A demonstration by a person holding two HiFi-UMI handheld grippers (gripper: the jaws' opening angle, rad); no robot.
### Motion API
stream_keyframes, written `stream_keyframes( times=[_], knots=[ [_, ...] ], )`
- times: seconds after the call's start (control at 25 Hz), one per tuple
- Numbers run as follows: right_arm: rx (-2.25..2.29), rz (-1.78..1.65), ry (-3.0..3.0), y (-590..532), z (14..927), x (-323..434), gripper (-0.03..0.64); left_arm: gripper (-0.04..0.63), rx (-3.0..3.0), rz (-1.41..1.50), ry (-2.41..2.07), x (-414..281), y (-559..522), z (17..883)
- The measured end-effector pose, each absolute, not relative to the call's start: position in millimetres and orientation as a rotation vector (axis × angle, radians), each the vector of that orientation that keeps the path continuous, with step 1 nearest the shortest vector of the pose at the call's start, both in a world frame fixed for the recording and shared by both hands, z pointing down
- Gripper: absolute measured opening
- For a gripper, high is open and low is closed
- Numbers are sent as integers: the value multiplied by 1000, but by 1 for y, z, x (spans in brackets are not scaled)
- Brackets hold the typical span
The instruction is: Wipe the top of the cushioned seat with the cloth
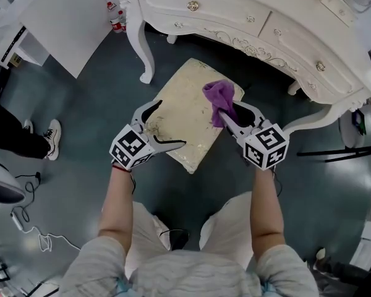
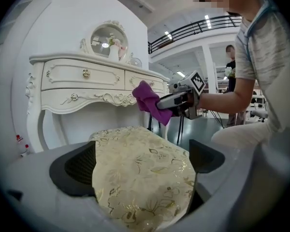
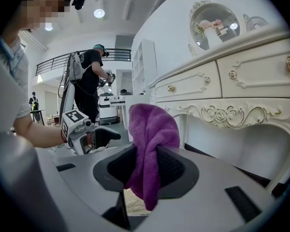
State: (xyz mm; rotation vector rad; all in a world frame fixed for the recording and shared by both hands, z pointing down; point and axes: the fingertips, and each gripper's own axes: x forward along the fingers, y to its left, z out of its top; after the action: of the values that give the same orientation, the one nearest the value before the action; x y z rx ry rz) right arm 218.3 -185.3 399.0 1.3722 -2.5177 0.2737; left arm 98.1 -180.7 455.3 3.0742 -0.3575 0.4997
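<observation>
Head view: cloth [image 1: 217, 94], centre frame, clamped in right tool [image 1: 230, 113] above cushioned seat [image 1: 185, 113]; left tool [image 1: 170, 124] spread wide over seat's left edge. Left gripper view: seat between parted jaws. Right gripper view: cloth soft, limp, probably best gripped bunched.

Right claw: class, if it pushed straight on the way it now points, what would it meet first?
Beyond the cloth it grips, probably the white dressing table; depth is unclear.
</observation>
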Motion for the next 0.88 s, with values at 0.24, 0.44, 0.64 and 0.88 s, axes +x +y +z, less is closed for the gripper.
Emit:
stream_keyframes(
  times=[0.24,0.44,0.64,0.88],
  knots=[
    [1356,236,-2466,-191,416,225,120,591,3094,509,-392,79,-182,475],
    [1347,216,-2397,-200,424,243,120,591,3098,471,-388,63,-174,485],
    [1352,222,-2333,-213,428,251,120,591,3101,475,-419,48,-170,495],
    [1322,221,-2215,-233,440,252,120,591,3115,474,-485,31,-180,496]
  ],
)
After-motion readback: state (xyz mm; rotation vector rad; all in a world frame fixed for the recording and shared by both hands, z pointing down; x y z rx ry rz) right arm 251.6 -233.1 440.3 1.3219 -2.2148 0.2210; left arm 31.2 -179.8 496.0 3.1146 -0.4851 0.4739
